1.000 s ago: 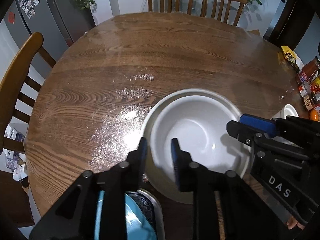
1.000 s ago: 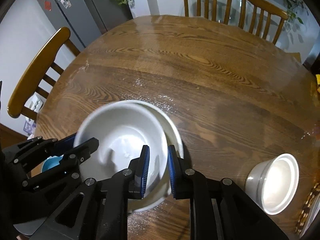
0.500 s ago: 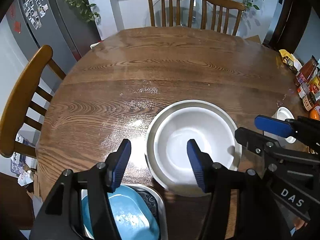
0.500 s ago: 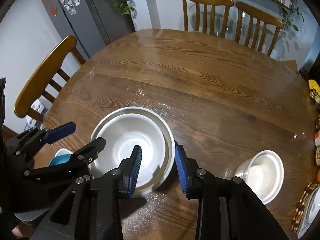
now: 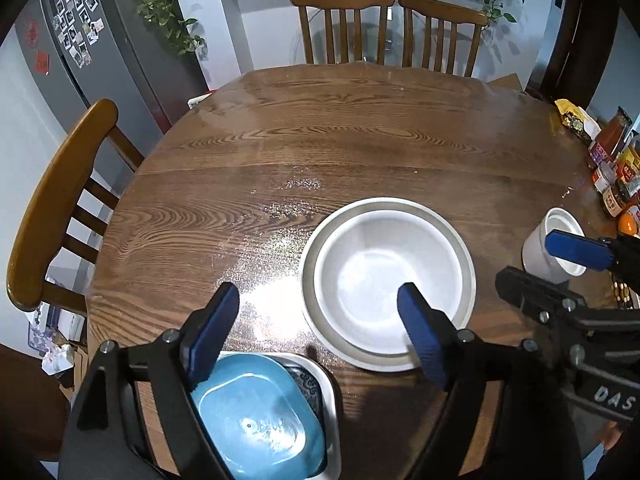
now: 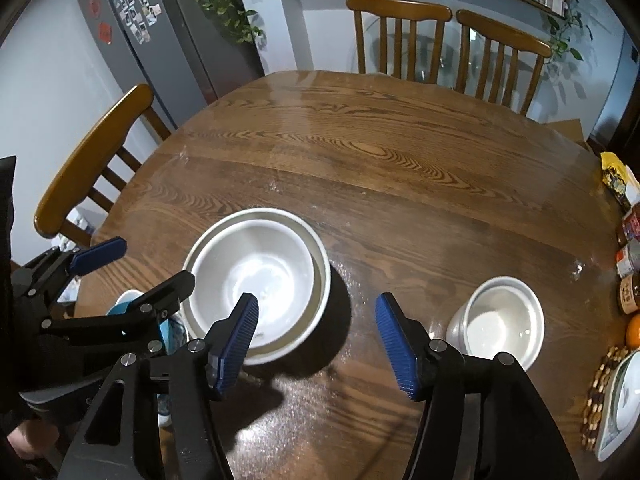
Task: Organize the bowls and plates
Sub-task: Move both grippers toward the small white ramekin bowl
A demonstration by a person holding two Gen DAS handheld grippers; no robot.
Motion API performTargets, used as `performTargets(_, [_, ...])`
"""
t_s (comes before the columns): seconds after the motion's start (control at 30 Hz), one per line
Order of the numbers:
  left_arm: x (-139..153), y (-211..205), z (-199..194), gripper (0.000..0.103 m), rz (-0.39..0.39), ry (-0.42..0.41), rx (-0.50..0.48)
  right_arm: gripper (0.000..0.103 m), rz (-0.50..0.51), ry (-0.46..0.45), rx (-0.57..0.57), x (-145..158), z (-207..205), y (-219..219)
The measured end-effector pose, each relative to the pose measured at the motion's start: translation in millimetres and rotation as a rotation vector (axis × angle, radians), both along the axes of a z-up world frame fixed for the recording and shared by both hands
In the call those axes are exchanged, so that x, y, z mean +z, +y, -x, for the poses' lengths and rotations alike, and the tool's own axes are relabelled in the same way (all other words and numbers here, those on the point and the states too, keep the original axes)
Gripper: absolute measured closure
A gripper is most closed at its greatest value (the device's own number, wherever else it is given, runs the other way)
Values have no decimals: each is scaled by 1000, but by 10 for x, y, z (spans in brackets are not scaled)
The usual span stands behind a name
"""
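Note:
A white bowl (image 5: 384, 280) sits nested inside a larger grey-white bowl (image 5: 466, 256) on the round wooden table (image 5: 320, 140). The nested pair also shows in the right wrist view (image 6: 256, 272). My left gripper (image 5: 316, 328) is open and empty, raised above the near edge of the bowls. My right gripper (image 6: 316, 336) is open and empty, raised just right of the stack. A small white bowl (image 6: 498, 322) stands alone to the right. A blue dish (image 5: 256, 416) lies on a white patterned plate (image 5: 328, 396) at the table's front edge.
Wooden chairs stand at the far side (image 5: 344, 28) and the left (image 5: 52, 200). Jars and bottles (image 5: 616, 168) line the right edge of the table. A woven mat with a white dish (image 6: 616, 396) is at the near right. A grey fridge (image 6: 152, 32) stands back left.
Both grippers opened, let go of the bowl rims and pulled up and back. The white bowl now rests settled inside the larger bowl.

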State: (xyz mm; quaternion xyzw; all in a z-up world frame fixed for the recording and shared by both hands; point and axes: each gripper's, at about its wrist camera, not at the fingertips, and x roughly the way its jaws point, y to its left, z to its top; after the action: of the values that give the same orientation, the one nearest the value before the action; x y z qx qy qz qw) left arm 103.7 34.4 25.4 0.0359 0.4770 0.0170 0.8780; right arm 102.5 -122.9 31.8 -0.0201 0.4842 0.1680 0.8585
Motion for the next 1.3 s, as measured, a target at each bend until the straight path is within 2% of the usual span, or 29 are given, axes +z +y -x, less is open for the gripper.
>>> performTargets(0.1, [5, -16, 44, 22, 2, 2, -3, 24, -1, -13, -7, 14, 66, -42])
performTargets(0.43, [-5, -85, 152, 13, -8, 9, -9, 23, -18, -6, -40, -11, 168, -210])
performTargets(0.8, [-40, -254, 254, 13, -6, 27, -48, 23, -37, 4, -73, -67, 288, -412])
performTargets(1.3, [-115, -644, 297, 13, -1, 61, -137, 23, -52, 8, -177, -128, 442, -832])
